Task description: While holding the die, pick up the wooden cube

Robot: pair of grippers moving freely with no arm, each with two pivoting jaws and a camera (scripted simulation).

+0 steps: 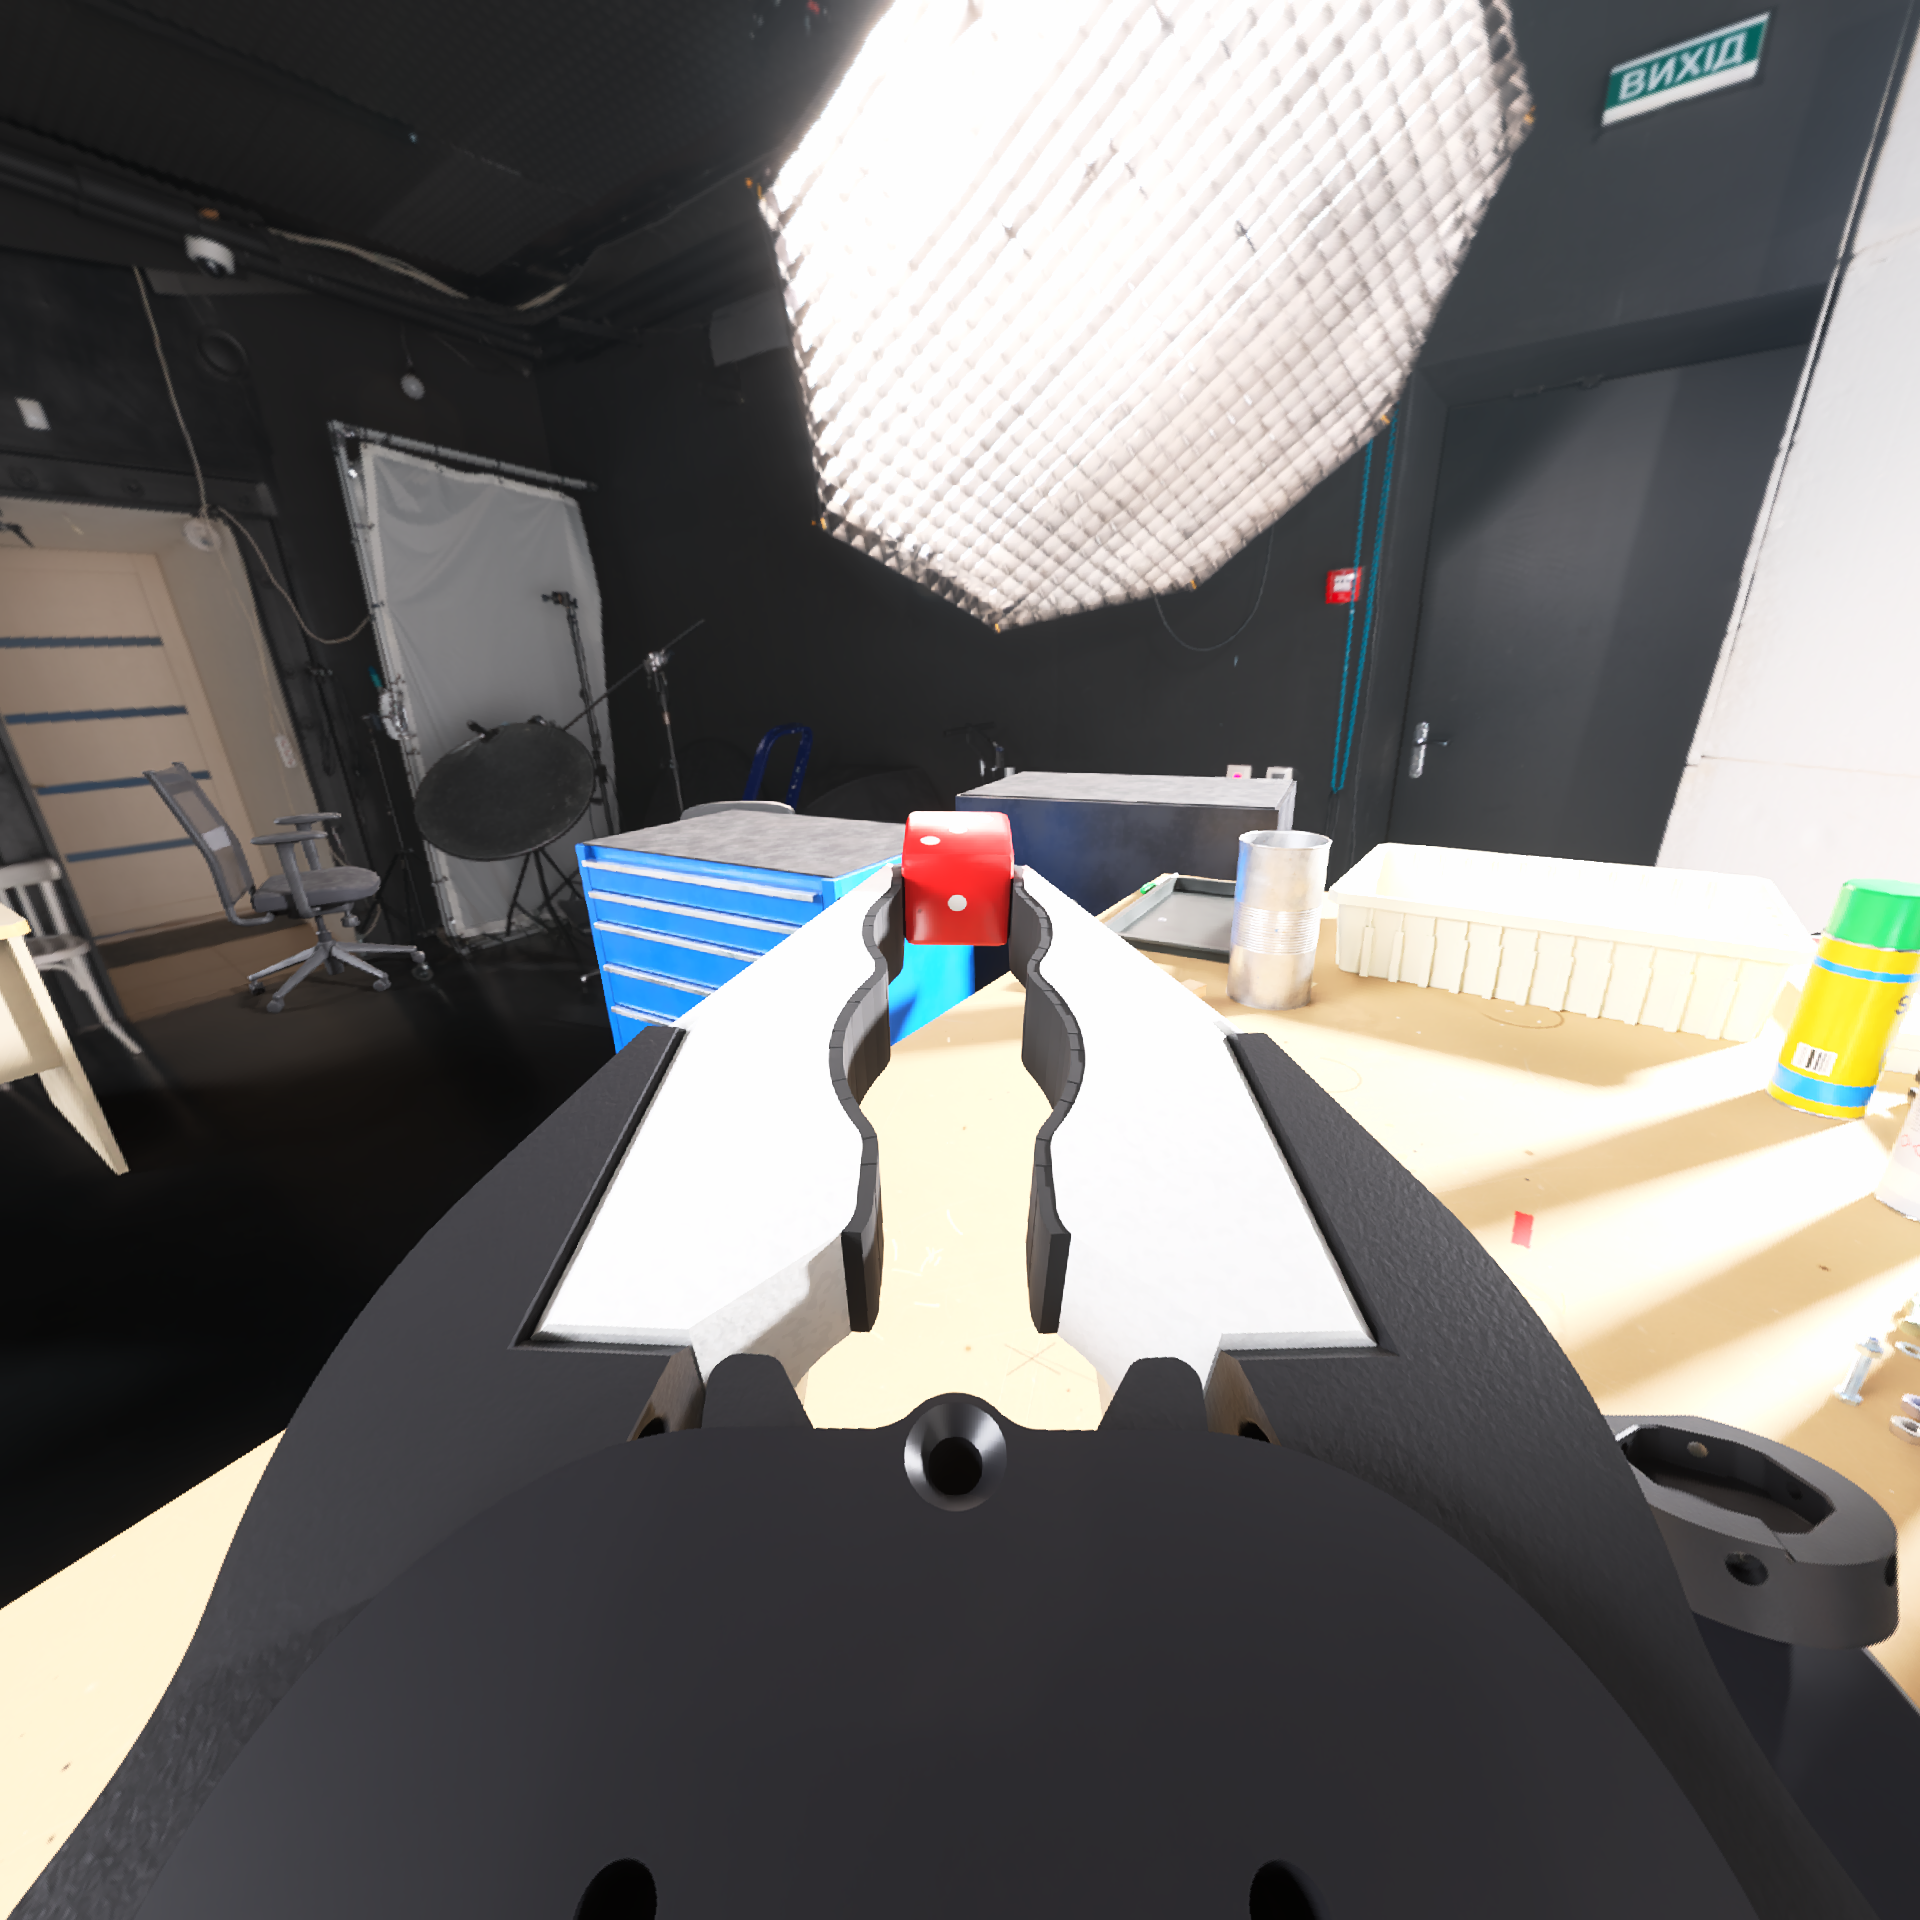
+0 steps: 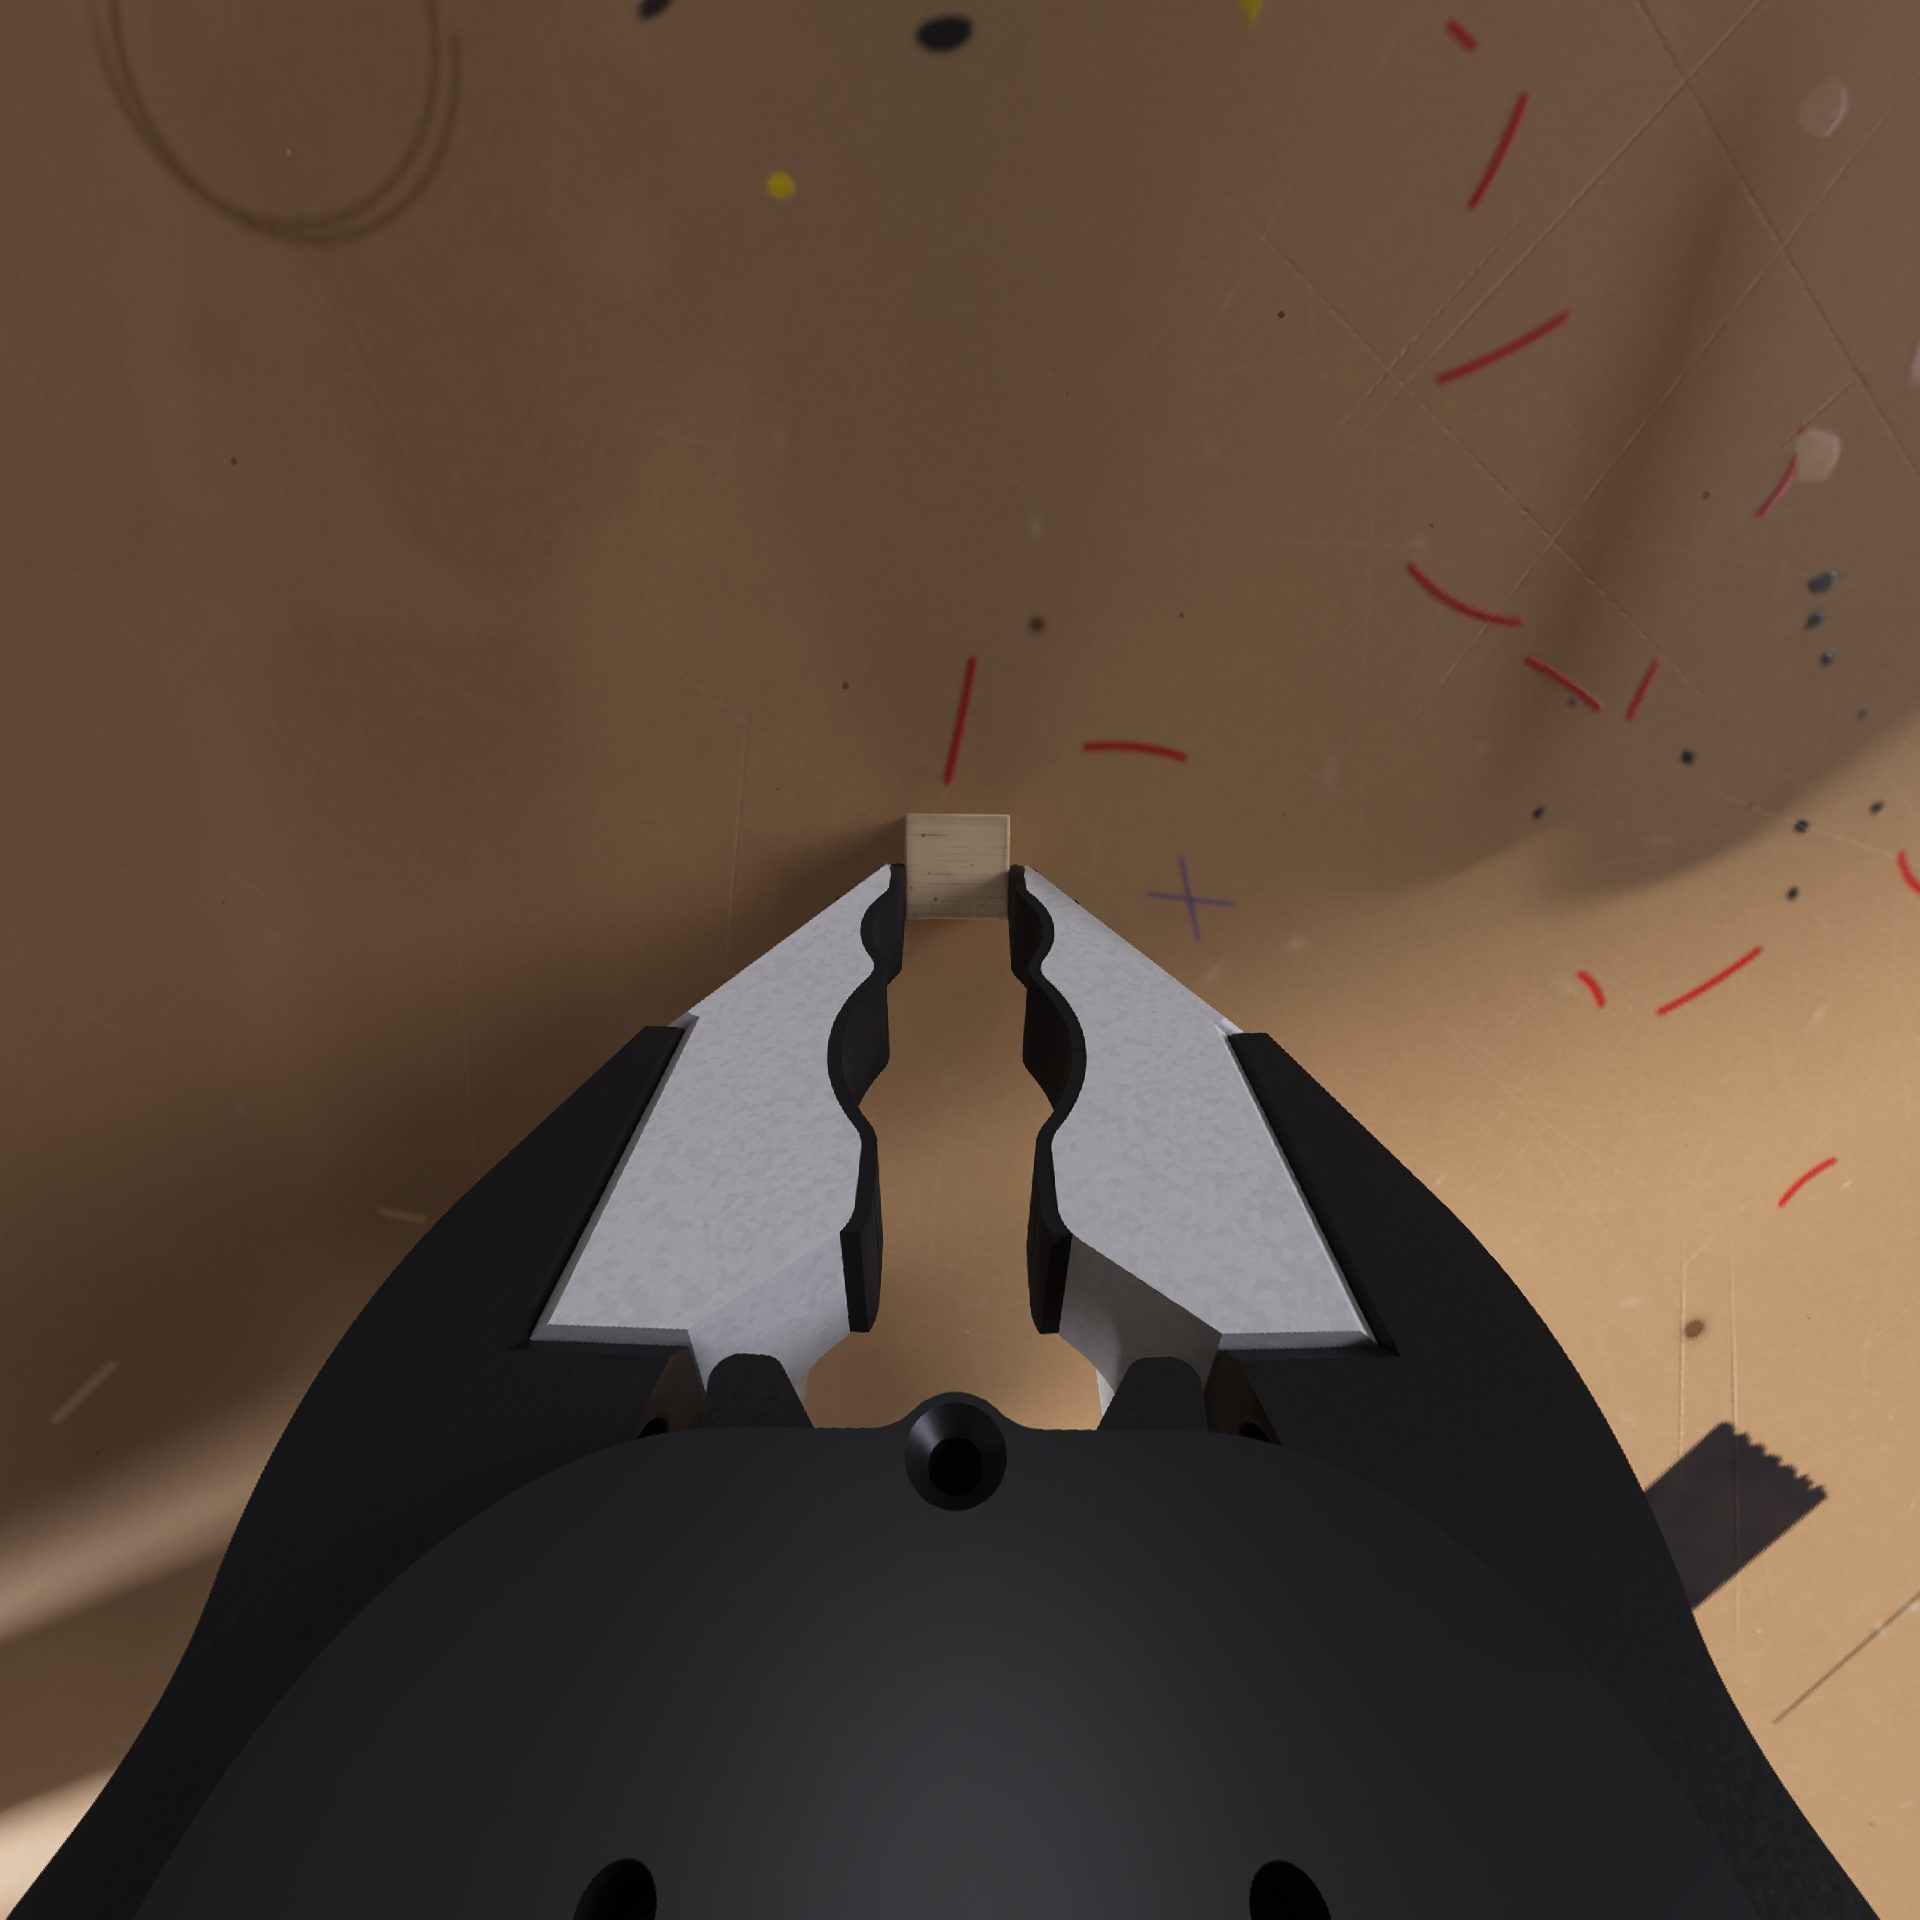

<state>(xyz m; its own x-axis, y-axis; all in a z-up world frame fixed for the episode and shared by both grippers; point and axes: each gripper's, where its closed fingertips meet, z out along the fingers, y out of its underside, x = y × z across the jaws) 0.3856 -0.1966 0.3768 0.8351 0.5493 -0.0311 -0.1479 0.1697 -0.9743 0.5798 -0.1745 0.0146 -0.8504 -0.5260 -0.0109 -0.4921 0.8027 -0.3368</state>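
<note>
In the left wrist view my left gripper [image 1: 956, 883] is shut on a red die [image 1: 956, 878] with white pips, held at the fingertips well above the tan table [image 1: 1455, 1195]. In the right wrist view my right gripper [image 2: 956, 883] points down at the table [image 2: 520, 623] and its fingertips are shut on a small pale wooden cube [image 2: 956, 864]. The cube's top half sticks out past the tips. I cannot tell whether the cube touches the table or is just above it.
In the left wrist view a metal can [image 1: 1276, 920], a white bin [image 1: 1558, 940], a grey tray [image 1: 1179, 914] and a yellow can with a green lid [image 1: 1849, 1003] stand on the table's far side. A black part [image 1: 1766, 1527] lies at the right. Black tape [image 2: 1735, 1507] lies beside my right gripper.
</note>
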